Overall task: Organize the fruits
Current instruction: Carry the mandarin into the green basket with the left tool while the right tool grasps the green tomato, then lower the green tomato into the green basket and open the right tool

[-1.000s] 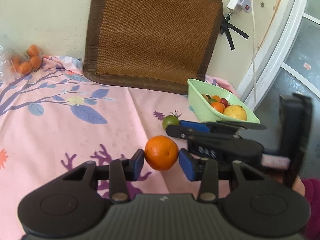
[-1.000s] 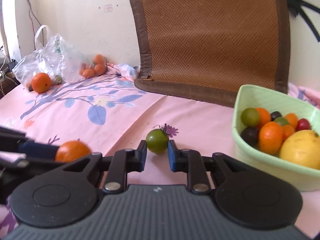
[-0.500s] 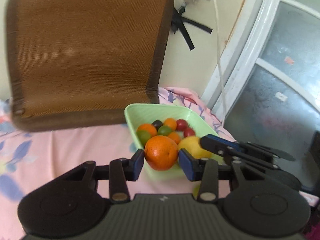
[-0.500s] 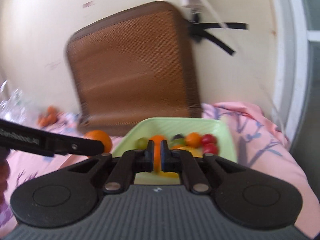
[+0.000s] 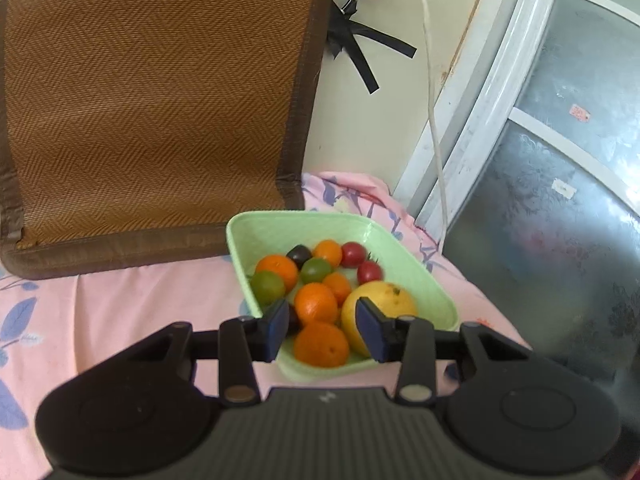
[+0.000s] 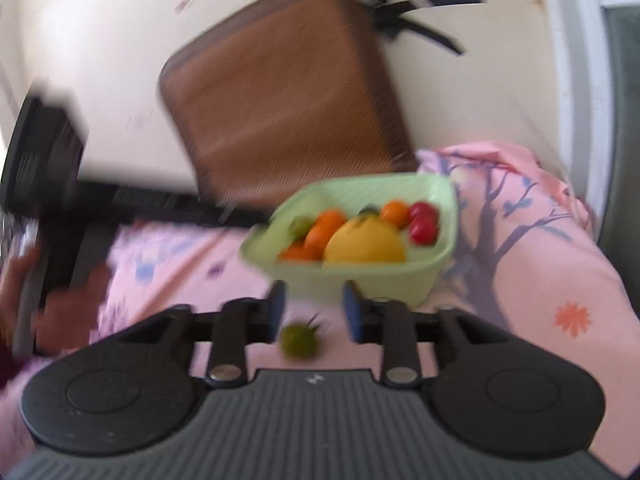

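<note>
Green plastic bowl [image 5: 404, 256] already holds most fruit. The left gripper [image 5: 323, 331] stands released, its orange [image 5: 321, 345] resting inside. The right gripper [image 6: 313, 312] has just been opening, nothing gripped; the green tomato [image 6: 299, 338] remains on the pink cloth [image 6: 532, 280], near the bowl.

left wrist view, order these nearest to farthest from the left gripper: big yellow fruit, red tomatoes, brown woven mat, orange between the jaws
1. Orange, between the jaws of the left gripper, at the bowl's near corner.
2. Big yellow fruit, just right of it.
3. Red tomatoes, far side of the bowl.
4. Brown woven mat, against the wall behind.
</note>
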